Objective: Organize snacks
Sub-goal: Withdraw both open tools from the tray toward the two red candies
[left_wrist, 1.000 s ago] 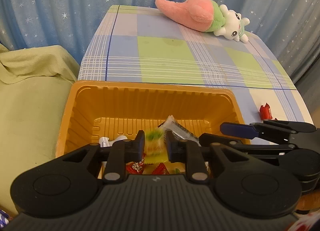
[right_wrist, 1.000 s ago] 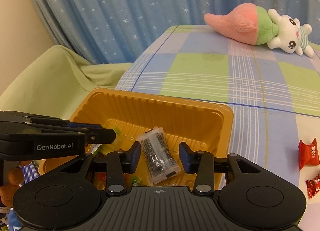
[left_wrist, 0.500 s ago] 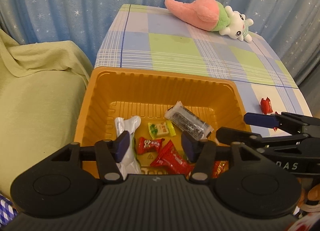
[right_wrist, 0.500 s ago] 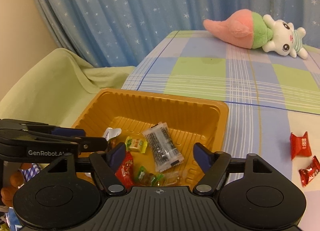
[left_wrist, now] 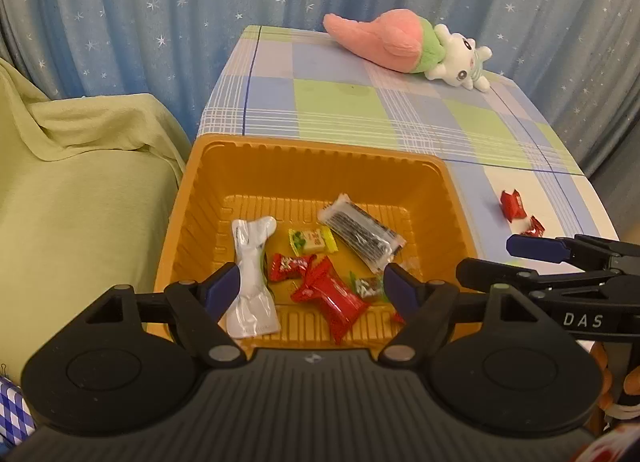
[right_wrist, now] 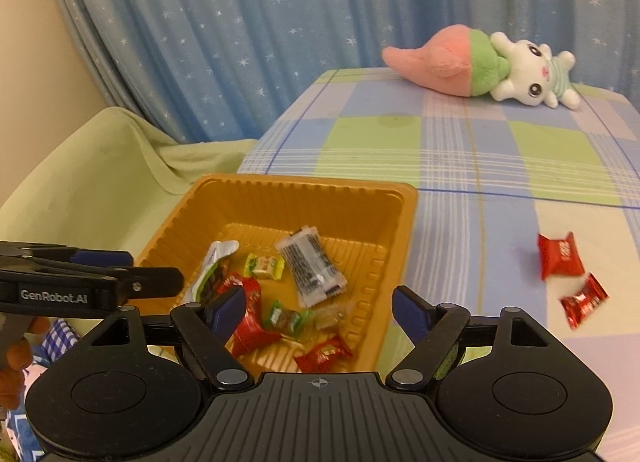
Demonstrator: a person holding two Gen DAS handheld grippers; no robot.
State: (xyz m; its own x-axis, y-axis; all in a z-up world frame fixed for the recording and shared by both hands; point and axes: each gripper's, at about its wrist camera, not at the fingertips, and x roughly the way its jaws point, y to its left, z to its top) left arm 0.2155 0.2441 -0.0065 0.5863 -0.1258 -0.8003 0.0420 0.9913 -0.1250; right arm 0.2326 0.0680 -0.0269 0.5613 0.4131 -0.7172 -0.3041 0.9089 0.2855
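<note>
Hovering over the near end of the orange tray [left_wrist: 316, 150], the left gripper [left_wrist: 312, 286] and the right gripper [right_wrist: 320, 306] both have their fingers spread wide and released, with nothing between them. Most snacks already lie loose on the tray floor: a white packet [left_wrist: 250, 282] toward its left side, a small yellow-green candy [left_wrist: 312, 241] in the middle, a clear packet with dark contents [left_wrist: 362, 238] toward its right side, and several red wrappers [left_wrist: 328, 294] near its front wall. Two red candies remain out on the table [right_wrist: 452, 166], near its right edge and well apart from the tray: a larger one [right_wrist: 560, 256] and a smaller one [right_wrist: 582, 298] just in front of it. The step in hand looks like fetching these, and the right gripper is the nearer tool. To do it well, swing right, take the closer small candy first, come down with the fingers straddling the wrapper's body rather than its twisted ends, and close gently so the slick foil does not skid across the cloth. A plush toy [right_wrist: 484, 64] at the table's far edge is clear of the path.
</note>
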